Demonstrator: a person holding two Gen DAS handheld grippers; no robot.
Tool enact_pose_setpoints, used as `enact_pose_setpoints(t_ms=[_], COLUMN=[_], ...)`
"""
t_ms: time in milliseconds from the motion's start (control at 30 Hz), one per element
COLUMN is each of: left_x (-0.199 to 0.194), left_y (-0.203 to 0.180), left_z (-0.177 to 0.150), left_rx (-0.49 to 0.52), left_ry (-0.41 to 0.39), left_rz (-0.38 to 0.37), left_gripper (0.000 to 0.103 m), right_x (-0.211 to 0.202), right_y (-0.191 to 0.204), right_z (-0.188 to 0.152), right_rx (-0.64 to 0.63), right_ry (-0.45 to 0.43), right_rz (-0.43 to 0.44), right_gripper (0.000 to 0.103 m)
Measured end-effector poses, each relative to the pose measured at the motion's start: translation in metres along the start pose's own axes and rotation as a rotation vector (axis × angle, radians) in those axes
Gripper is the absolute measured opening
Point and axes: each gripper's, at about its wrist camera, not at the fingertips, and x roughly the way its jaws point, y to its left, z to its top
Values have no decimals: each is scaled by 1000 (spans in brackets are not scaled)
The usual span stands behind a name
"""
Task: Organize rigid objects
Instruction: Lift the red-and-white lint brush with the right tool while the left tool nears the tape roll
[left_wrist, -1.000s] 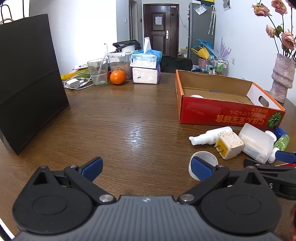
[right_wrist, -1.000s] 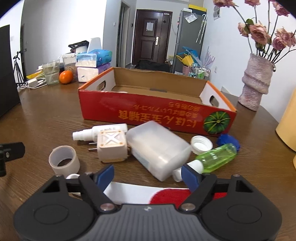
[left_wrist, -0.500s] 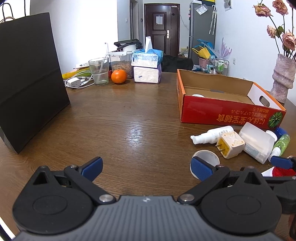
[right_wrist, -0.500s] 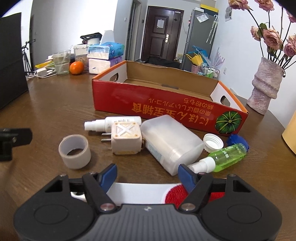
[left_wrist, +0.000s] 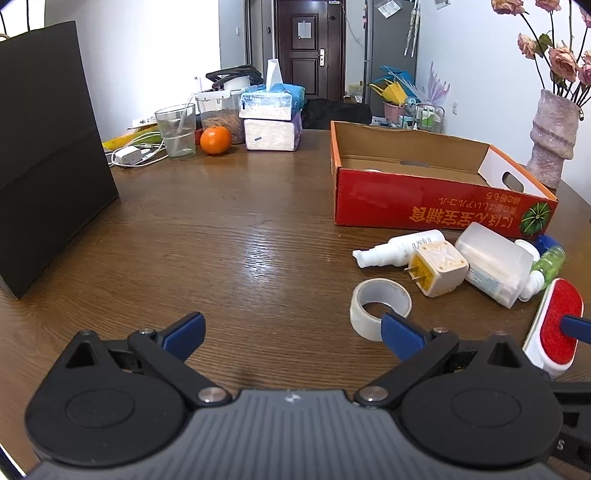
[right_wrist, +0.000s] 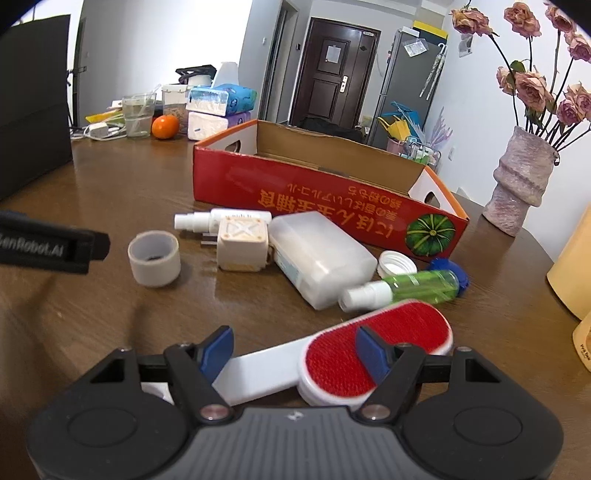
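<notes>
A white lint brush with a red pad (right_wrist: 373, 350) lies slantwise between the jaws of my right gripper (right_wrist: 293, 341). One pad is against its handle and the other against its head, so the gripper is shut on it. Beyond it on the table lie a tape roll (right_wrist: 154, 258), a cream plug adapter (right_wrist: 242, 245), a white spray bottle (right_wrist: 221, 218), a translucent plastic case (right_wrist: 321, 258), a green spray bottle (right_wrist: 417, 288) and two loose caps. The open red cardboard box (right_wrist: 314, 192) stands behind them. My left gripper (left_wrist: 290, 326) is open over bare wood, with the tape roll (left_wrist: 380, 302) just past its right finger.
A tall black paper bag (left_wrist: 48, 147) stands at the left edge. A glass, an orange (left_wrist: 216, 139), tissue packs and cables sit at the back. A vase of flowers (left_wrist: 552, 136) stands right of the box, and a yellow container (right_wrist: 572, 258) at the far right.
The right jaws have narrowed onto the lint brush, which has turned from crosswise to slanted. The right gripper has shifted and rolled a little. The left gripper has hardly moved.
</notes>
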Motion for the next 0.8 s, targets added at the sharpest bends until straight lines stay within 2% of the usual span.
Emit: enact_pose_setpoints(t_ms=[367, 400, 433, 533, 633, 800], left_x=[-4, -5, -6, -6, -7, -6], left_y=[-9, -10, -10, -10, -9, -7], left_z=[0, 0, 0, 0, 0, 0], left_rx=[11, 12, 13, 13, 10, 7], left_ry=[-3, -4, -5, -5, -6, -4], left_rz=[-15, -17, -18, -19, -21, -23], left_gripper=[103, 103, 103, 103, 103, 103], right_x=[-25, -29, -32, -36, -23, 2], right_y=[-17, -21, -25, -37, -45, -54], right_z=[-12, -11, -10, -3, 4, 7], right_rx=[22, 44, 68, 144, 205, 299], right_ry=[-19, -37, -53, -78, -16, 95], right_rz=[8, 7, -1, -57, -109, -128], right_gripper=[74, 79, 90, 97, 97, 97])
